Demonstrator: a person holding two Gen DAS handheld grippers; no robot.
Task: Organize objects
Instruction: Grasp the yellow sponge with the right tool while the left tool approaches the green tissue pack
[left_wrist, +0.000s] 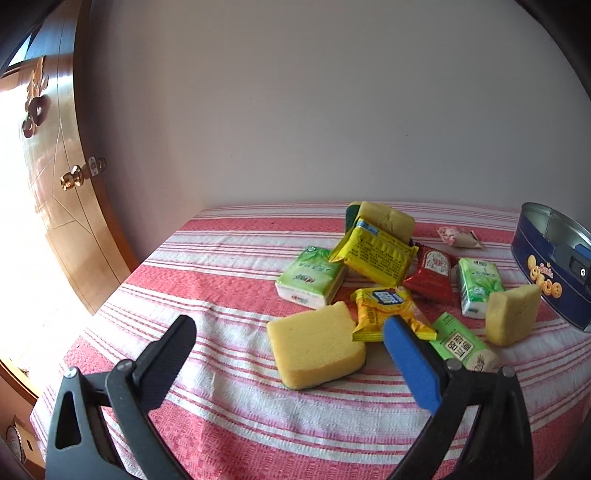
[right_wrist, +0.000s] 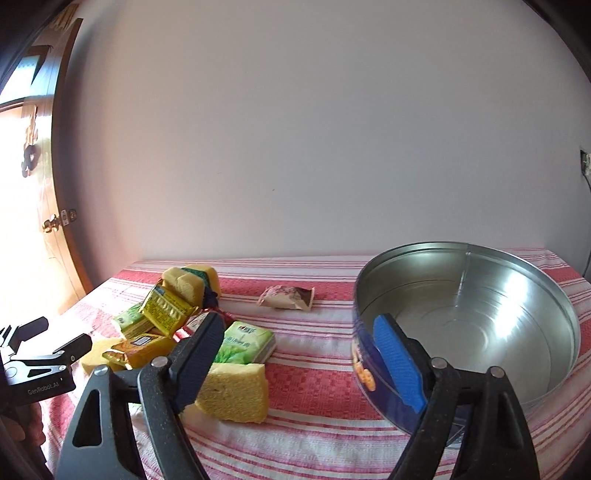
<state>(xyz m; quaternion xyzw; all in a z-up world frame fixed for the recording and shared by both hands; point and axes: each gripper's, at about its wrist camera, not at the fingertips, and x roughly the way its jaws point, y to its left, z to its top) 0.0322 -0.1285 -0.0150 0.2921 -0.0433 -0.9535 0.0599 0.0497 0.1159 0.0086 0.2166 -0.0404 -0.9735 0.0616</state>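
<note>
A heap of things lies on the red-and-white striped cloth (left_wrist: 221, 280): yellow sponges (left_wrist: 314, 350) (left_wrist: 511, 314), green tissue packs (left_wrist: 310, 280), yellow snack packets (left_wrist: 376, 254), a red packet (left_wrist: 432, 273). My left gripper (left_wrist: 290, 323) is open wide, with the near flat sponge lying between its fingertips, untouched by the pads. My right gripper (right_wrist: 300, 319) is open and holds nothing. Its left finger hangs over a sponge (right_wrist: 236, 391), and its blue-padded finger stands in front of the wall of the empty round cookie tin (right_wrist: 554, 295). The left gripper (right_wrist: 59, 334) shows at that view's left edge.
A small wrapped sweet (right_wrist: 286, 297) lies alone near the wall between heap and tin. A wooden door with a brass knob (left_wrist: 72, 179) stands left of the table. A plain wall runs along the table's far edge. The tin (left_wrist: 546, 273) sits at the right.
</note>
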